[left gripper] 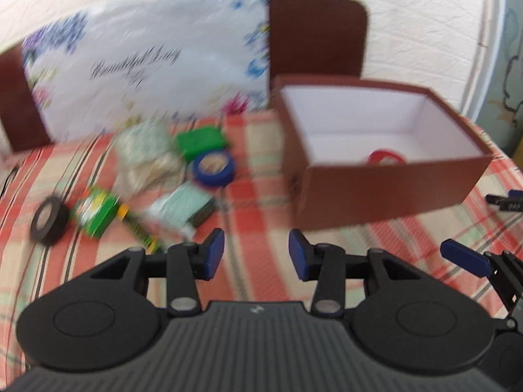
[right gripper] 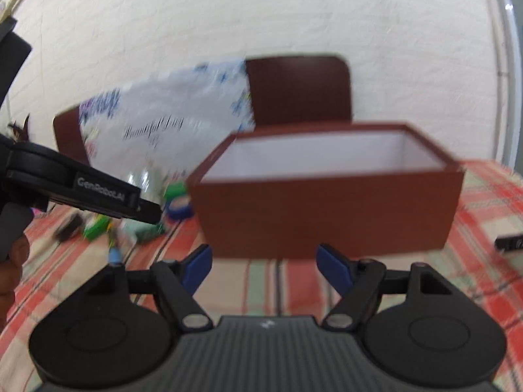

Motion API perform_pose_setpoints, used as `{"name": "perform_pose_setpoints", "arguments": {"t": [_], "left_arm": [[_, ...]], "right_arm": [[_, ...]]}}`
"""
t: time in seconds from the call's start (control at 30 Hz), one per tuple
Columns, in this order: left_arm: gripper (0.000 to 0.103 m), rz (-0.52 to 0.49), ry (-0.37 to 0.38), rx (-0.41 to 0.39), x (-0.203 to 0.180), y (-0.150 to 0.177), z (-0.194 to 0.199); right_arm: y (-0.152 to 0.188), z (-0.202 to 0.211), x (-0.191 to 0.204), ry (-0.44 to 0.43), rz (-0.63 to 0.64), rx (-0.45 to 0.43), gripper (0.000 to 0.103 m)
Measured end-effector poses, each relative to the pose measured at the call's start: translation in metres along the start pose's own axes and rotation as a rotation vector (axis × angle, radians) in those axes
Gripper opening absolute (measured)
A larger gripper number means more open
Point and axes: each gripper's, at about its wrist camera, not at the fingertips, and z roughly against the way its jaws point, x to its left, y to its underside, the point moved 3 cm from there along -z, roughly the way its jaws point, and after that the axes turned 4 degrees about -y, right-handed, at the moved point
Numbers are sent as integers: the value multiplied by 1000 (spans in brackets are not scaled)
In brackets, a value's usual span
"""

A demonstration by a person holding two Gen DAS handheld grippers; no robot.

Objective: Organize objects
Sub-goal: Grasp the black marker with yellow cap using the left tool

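The brown box [left gripper: 385, 192] is sitting open on the checked cloth [left gripper: 261, 228], and a red tape roll [left gripper: 387, 157] is lying inside it. Left of the box, a blue tape roll [left gripper: 213, 168], a green pack [left gripper: 200, 140] and a black tape roll [left gripper: 49, 222] are lying in a blurry pile. The left gripper [left gripper: 256, 258] is hanging over the cloth with its jaws partly open, holding nothing. The right gripper [right gripper: 264, 269] is facing the box, jaws wide, holding nothing. "GenRobot.AI" is showing on the left gripper's side. Cursive writing on the flowery bag [left gripper: 147, 65] is too blurred to read.

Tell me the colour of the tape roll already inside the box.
Red: the tape roll lies in the brown box, seen best in the left wrist view.
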Motion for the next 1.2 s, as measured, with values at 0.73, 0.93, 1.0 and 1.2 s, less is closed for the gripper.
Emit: {"name": "perform_pose_setpoints", "arguments": {"t": [0.73,0.93,1.0,1.2], "left_arm": [[72,192,-152,-150,171,94,-23],[73,183,-152,-116,171,95,-23],[73,225,-103,-58,165,91,-16],[65,368,307,169,108,75,-4]], "right_arm": [[16,-125,162,-178,322,230,33],[29,-103,160,-227,303,257,19],[38,-80,144,-271,214,280,19],[65,-15,101,-352,-3,296,18]]}}
